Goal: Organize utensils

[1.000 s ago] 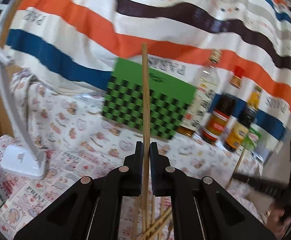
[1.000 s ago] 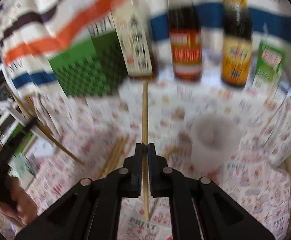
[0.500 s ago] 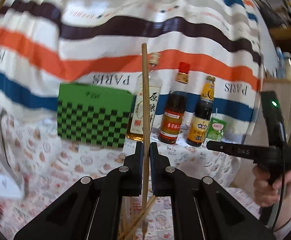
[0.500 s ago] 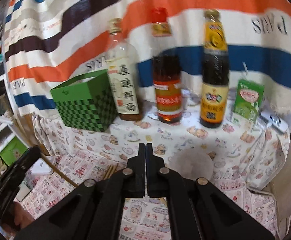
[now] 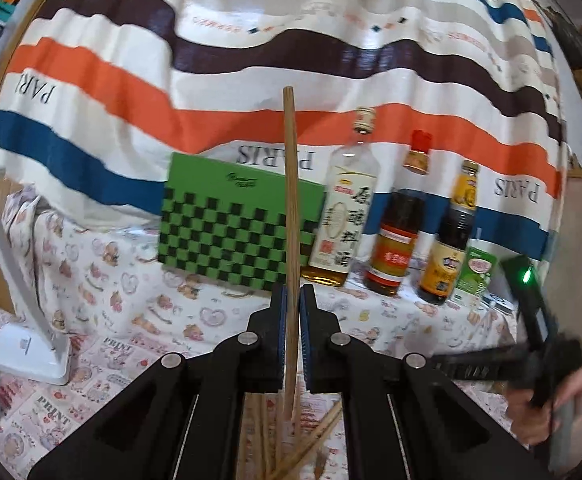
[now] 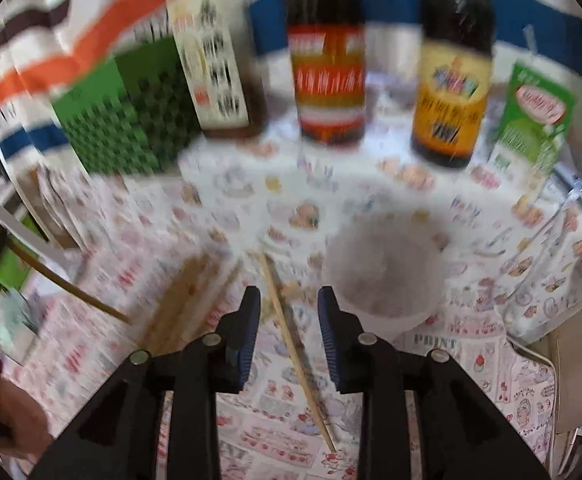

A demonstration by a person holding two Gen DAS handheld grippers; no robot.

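Note:
My left gripper (image 5: 290,300) is shut on a wooden chopstick (image 5: 291,200) that stands upright above the table. Several loose chopsticks (image 5: 291,448) lie on the cloth below it. My right gripper (image 6: 289,304) is open and empty above a single chopstick (image 6: 295,356) lying on the cloth, with a pile of chopsticks (image 6: 183,300) to its left. A white cup (image 6: 383,276) stands just right of the right gripper. The right gripper also shows at the right of the left wrist view (image 5: 491,364). The right wrist view is blurred.
A green checkered box (image 5: 235,228), three sauce bottles (image 5: 395,240) and a green drink carton (image 5: 477,276) stand along the back against a striped cloth. A white lamp base (image 5: 31,352) sits at the left. The table's right edge drops off past the carton (image 6: 531,120).
My right gripper held a chopstick a second ago, then was shut and empty, and is now open and lower over the table. My left gripper swung back left, still holding its chopstick.

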